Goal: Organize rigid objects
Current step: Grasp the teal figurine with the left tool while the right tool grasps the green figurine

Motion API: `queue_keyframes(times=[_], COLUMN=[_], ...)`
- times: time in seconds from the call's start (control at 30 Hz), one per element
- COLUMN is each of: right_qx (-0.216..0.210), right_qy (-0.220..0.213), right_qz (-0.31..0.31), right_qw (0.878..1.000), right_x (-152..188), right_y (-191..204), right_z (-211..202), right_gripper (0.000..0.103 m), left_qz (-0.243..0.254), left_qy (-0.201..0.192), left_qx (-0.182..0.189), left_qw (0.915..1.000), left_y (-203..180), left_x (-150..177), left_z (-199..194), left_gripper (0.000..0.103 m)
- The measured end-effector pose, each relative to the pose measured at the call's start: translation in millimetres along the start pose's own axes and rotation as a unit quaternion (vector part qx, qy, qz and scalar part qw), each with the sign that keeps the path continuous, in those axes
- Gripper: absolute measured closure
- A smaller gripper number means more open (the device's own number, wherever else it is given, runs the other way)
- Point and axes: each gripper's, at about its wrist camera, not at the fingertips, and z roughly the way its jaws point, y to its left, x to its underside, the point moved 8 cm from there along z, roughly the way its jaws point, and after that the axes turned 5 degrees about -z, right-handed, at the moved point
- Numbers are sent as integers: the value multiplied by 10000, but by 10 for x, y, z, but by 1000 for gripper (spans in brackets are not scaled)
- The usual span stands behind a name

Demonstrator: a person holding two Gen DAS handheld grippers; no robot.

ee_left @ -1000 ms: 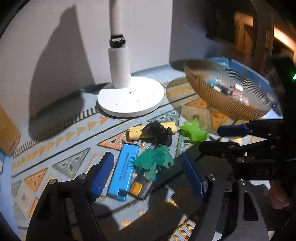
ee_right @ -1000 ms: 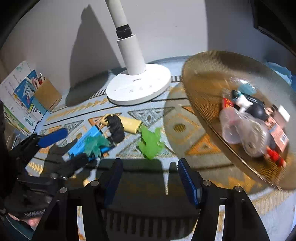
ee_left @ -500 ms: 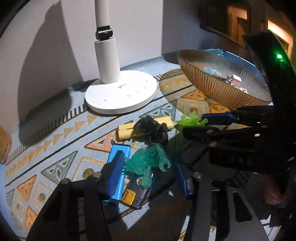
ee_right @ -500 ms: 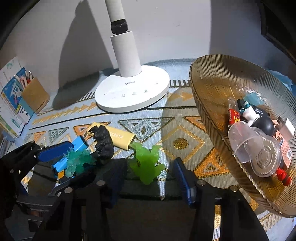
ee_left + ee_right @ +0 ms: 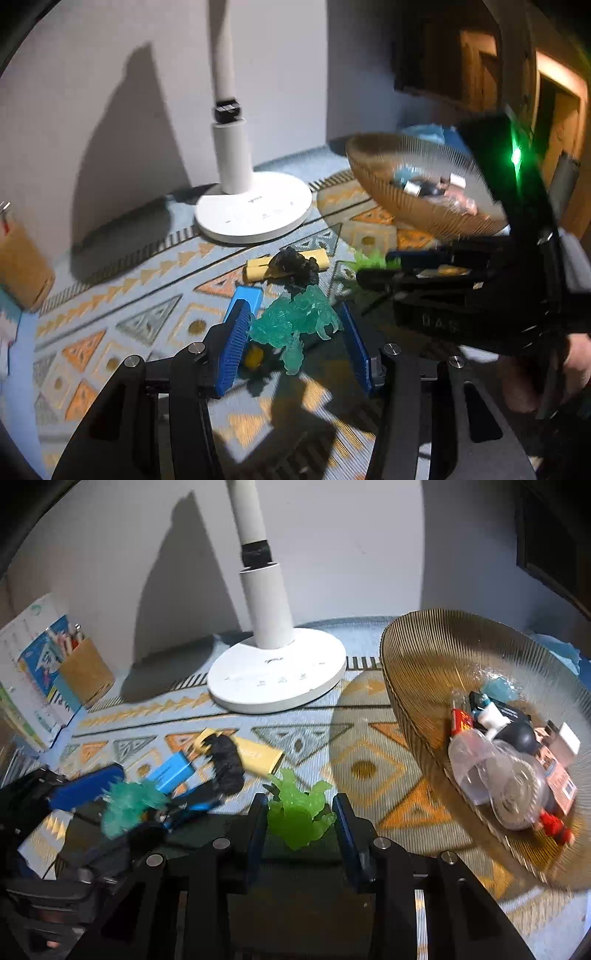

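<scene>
My left gripper (image 5: 292,314) is shut on a translucent teal figure (image 5: 286,334), its blue pads pressing both sides and holding it just above the patterned mat. In the right wrist view that same teal figure (image 5: 125,805) hangs at the lower left. My right gripper (image 5: 300,810) has its jaws closing, with a light green figure (image 5: 295,821) between them and both pads touching its sides. A black figure (image 5: 295,266) lies across a yellow block (image 5: 258,271). A blue box (image 5: 173,771) lies beside them. The ribbed amber bowl (image 5: 413,686) on the right holds several small items.
A white lamp base (image 5: 277,679) with its post stands at the back centre. A brown pencil cup (image 5: 86,672) and a booklet are at the far left by the wall. A small yellow and black item (image 5: 254,356) lies under the teal figure. A hand holds the right gripper's handle.
Both grippers' jaws have narrowed from wide to closed around their figures. The left one has raised the teal figure off the blue box. The right one came down around the green figure.
</scene>
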Motion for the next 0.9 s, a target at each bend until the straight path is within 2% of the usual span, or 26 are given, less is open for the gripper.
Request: queue_keyframes(times=[0.07, 0.13, 0.27, 0.37, 0.47, 0.6, 0.77, 0.83, 0.9], right_qx=[-413, -584, -488, -358, -258, -328, -434, -392, -390], right_qy=[29, -21, -38, 47, 130, 232, 228, 303, 279], right_qz=[119, 71, -293, -540, -631, -524, -470, -504, -568], right_qw=[9991, 9983, 9984, 9979, 9976, 9978, 9977, 9975, 9972], right_x=[89, 217, 488, 695, 855, 1007, 1062, 1092, 1130], right_y=[73, 142, 205, 220, 200, 136, 105, 111, 135], right_z=[-120, -312, -583, -688, -706, -694, -683, -662, -662], right_gripper=[68, 68, 68, 68, 68, 68, 68, 65, 58], left_qz=[-357, -637, -981, -1126, -1195, -1377, -1398, -1389, -1391], left_qy=[-55, -120, -176, -64, 14, 41, -111, -134, -145], left_qx=[52, 38, -129, -143, -301, -294, -258, -259, -253], left_qw=[9993, 9979, 9949, 9935, 9924, 9900, 9898, 9899, 9898], left_y=[-2, 6, 47, 74, 114, 172, 174, 167, 165], left_x=[104, 238, 525, 654, 702, 756, 751, 747, 748], left_z=[-188, -340, -485, -441, -385, -352, -404, -416, -420], left_gripper=[56, 56, 56, 56, 56, 56, 56, 56, 56])
